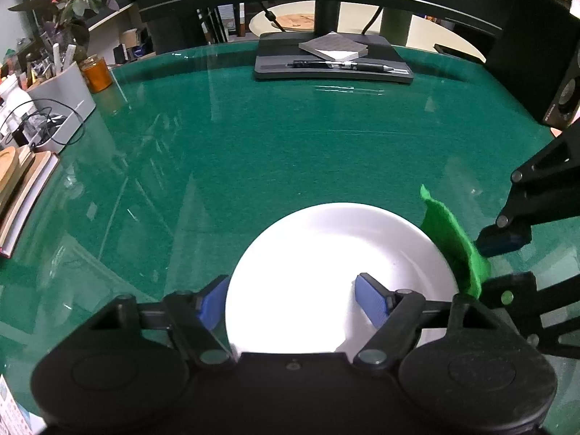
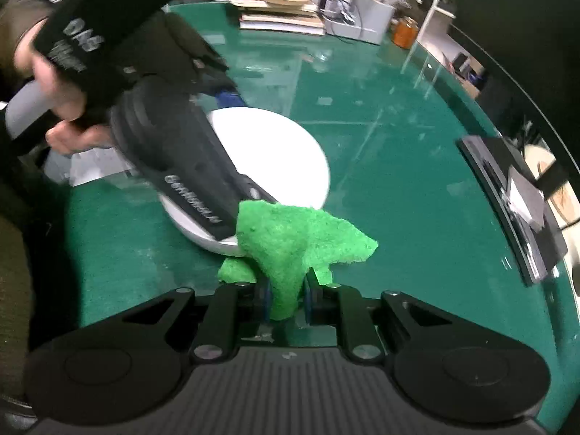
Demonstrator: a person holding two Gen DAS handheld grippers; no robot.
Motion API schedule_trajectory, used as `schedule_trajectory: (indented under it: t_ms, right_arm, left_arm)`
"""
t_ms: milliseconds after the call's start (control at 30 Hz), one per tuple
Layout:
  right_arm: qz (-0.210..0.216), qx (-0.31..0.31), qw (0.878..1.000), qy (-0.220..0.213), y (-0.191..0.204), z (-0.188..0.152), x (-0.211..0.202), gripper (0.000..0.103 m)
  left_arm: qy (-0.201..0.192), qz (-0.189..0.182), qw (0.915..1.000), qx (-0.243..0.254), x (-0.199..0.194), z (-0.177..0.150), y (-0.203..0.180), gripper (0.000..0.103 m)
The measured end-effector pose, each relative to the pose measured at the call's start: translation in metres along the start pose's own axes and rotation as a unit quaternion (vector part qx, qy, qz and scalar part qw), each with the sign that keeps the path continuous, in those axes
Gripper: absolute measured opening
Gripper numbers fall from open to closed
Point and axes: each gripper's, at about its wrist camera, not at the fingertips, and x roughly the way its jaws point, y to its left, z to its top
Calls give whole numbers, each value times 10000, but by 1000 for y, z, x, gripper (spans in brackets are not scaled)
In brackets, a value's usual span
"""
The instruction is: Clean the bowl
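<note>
A shallow white bowl [image 1: 337, 272] sits on the green glass-topped table. My left gripper [image 1: 290, 302] is open, with its blue fingers astride the bowl's near rim, one inside and one outside. My right gripper [image 2: 286, 299] is shut on a green scouring cloth [image 2: 293, 243], held just beside the bowl's [image 2: 275, 152] rim. The cloth [image 1: 453, 246] and the right gripper's fingers [image 1: 504, 235] also show at the bowl's right edge in the left wrist view. The left gripper's body [image 2: 174, 152] covers part of the bowl in the right wrist view.
A monitor stand [image 1: 331, 59] with a notepad and pen sits at the table's back. A grey organiser [image 1: 58, 108], an orange jar [image 1: 96, 74] and books [image 1: 21, 195] line the left edge. A speaker [image 1: 565, 98] stands at the right.
</note>
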Motion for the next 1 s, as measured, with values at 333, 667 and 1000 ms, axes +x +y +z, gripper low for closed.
schedule_trajectory:
  t_ms: [333,667,1000]
  right_arm:
    - [193,-239,9994,147,17,8,2,17]
    - [498,-360,9978,234,28,13,2,17]
    - [325,-102,9990,294,17,17,2,18]
  left_arm:
    - [13,-50,10000,-23,0,-1,0,74]
    - [27,-61,10000,-54,0,0,1,75]
    - [38,-56,10000,-37,0,0,0,75]
